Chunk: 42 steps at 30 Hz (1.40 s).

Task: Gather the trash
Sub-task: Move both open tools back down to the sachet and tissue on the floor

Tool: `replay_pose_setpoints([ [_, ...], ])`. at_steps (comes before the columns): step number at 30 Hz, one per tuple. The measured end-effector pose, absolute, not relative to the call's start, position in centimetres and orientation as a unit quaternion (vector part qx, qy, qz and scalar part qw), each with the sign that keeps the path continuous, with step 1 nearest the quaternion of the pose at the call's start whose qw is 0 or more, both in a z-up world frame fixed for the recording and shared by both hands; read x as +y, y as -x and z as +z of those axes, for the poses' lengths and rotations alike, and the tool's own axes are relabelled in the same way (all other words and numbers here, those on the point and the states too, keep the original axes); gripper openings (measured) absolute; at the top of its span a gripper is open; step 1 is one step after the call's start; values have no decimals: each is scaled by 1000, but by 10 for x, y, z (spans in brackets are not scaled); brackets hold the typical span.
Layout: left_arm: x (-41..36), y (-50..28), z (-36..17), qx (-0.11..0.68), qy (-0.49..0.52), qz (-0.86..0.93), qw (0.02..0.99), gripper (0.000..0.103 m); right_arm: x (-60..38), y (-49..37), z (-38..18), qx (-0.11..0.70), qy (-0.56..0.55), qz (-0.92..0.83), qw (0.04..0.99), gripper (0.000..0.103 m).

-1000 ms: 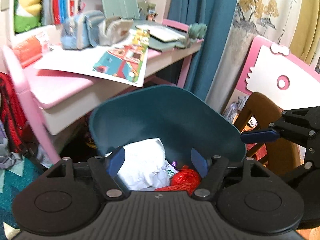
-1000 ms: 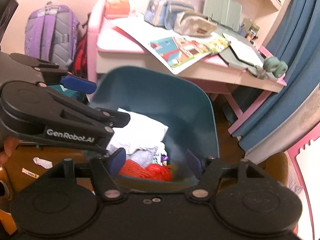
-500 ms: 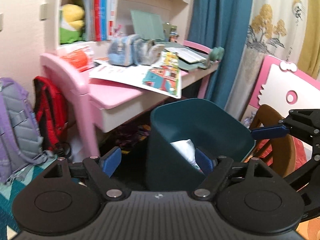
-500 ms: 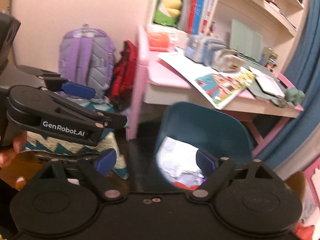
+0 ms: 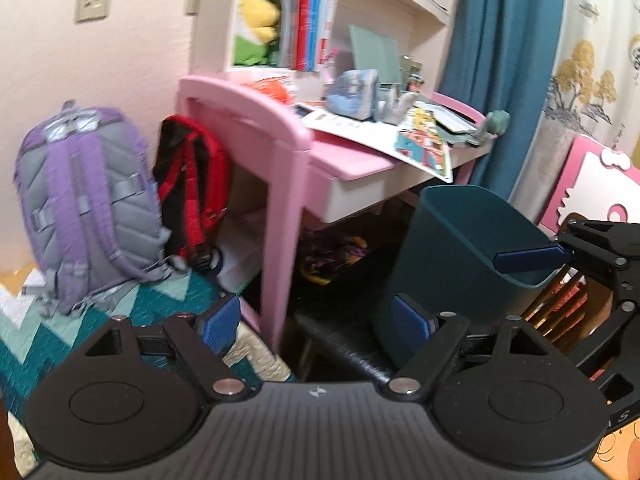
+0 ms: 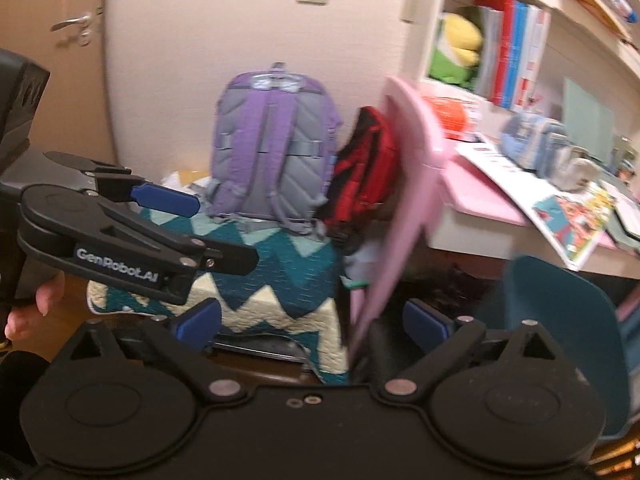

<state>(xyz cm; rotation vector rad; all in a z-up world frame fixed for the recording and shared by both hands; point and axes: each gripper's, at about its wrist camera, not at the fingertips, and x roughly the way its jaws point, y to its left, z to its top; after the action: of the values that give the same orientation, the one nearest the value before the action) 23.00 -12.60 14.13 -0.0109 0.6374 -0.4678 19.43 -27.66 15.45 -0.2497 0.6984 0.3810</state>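
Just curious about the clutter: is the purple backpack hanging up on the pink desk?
No, the purple backpack stands on the zigzag rug, left of the pink desk.

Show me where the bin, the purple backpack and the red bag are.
bin (image 5: 460, 248), left wrist view, on its dark teal front wall.
purple backpack (image 6: 272, 148), right wrist view, on its grey back panel.
red bag (image 5: 200, 184), left wrist view, on its red strap.

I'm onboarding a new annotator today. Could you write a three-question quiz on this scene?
1. True or false: the left tool grips trash.
2. What hangs against the pink desk, beside the purple backpack?
3. The teal bin stands: A) on the desk, B) on the floor by the desk, C) on the shelf.

Key: 1 false, nothing sits between its opening jaws; 2 a red and black bag; 3 B.
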Motion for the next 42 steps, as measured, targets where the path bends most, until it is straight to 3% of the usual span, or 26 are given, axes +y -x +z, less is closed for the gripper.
replay_pose_setpoints([
  [4,-87,-226,125,309,18,-213,927,102,-248,-208,133,348,118,209,906,101],
  [19,42,-248,-10,338,79,-94,933,103,-154,-267,-11,389,130,261,874,103],
  [29,101,-270,-145,414,147,50,897,103,-93,-297,-133,428,184,314,827,103],
  [42,144,-286,-322,540,251,208,776,103,-34,-327,-274,476,277,383,741,100],
])
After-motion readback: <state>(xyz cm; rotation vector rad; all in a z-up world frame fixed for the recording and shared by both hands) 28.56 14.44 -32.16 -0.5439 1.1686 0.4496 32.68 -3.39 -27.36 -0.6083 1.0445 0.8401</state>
